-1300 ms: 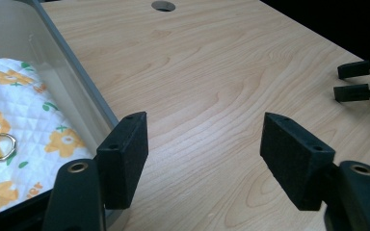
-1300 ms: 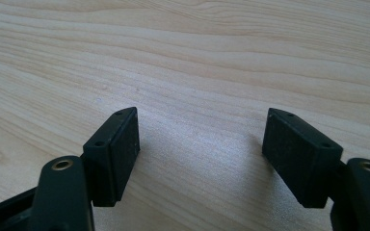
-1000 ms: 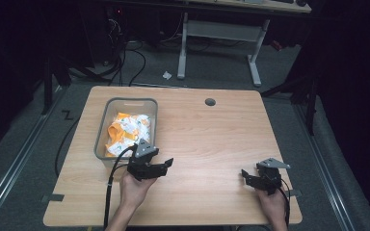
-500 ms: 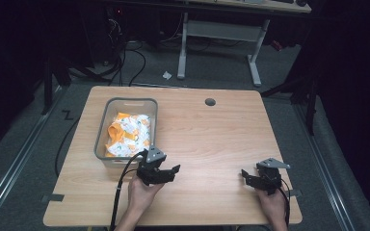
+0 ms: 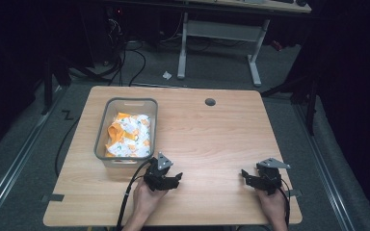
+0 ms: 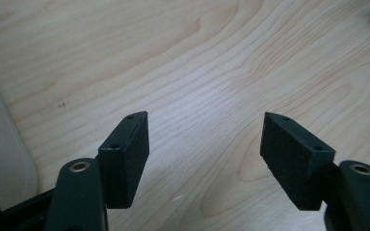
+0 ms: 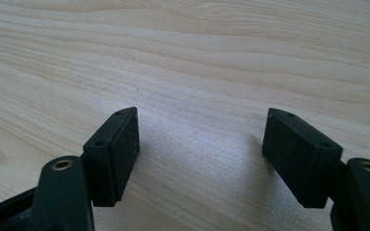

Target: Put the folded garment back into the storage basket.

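The high view showed one grey bin [image 5: 125, 103] of orange-white packets [image 5: 129, 135]; beside it, two tools, left tool [image 5: 176, 179] and right tool [image 5: 246, 175], stood spread, pinching nothing.

A grey plastic bin [image 5: 125, 139] sits at the table's left, heaped with orange-and-white packets [image 5: 129, 135].

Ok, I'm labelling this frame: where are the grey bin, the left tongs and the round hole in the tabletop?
grey bin [image 5: 102, 126]: high view, left wall of its rim.
left tongs [image 5: 176, 179]: high view, between the open jaw tips.
round hole [image 5: 210, 102]: high view, centre of the dark grommet.
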Demonstrator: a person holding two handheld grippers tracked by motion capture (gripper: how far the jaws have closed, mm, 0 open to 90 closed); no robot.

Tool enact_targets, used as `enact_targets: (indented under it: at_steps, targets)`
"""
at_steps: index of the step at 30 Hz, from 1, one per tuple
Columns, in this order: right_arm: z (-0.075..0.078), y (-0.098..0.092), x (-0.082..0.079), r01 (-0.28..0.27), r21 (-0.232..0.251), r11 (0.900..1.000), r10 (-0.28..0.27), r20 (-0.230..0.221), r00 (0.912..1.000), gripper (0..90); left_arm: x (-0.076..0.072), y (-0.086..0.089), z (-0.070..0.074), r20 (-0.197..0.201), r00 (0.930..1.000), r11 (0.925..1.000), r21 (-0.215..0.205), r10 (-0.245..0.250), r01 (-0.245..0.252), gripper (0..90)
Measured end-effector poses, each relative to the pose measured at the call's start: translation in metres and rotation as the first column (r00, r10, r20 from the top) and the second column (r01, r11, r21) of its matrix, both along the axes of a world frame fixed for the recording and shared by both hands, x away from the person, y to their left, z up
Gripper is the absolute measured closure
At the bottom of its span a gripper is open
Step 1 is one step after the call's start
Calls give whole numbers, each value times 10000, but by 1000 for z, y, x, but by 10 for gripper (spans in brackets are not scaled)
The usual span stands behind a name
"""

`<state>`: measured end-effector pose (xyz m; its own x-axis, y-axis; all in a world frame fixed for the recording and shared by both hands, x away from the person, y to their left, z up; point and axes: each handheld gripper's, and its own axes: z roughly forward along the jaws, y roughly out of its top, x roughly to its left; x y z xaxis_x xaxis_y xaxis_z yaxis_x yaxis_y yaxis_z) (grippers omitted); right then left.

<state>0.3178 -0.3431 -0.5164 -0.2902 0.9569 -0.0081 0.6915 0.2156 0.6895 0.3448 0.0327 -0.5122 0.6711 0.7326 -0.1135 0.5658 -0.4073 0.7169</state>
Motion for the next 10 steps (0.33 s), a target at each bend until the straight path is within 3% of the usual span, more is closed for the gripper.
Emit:
enact_targets:
  at_steps: [2,3,5,10]
  targets:
    - [0,0,0,1,-1,10000,-1,0,10000,295,1,-1,-8,22,9999,9994,294,158,-158,346]
    - [0,0,0,0,0,10000,0,0,10000,295,0,-1,-10,335,9992,9991,361,202,-214,340]
    - [0,0,0,-4,0,10000,4,-1,10000,295,-2,-1,-12,538,9981,9985,436,316,-339,336]
    - [0,0,0,-4,-2,10000,4,2,10000,295,-3,-2,-12,510,9979,9982,430,388,-410,316]
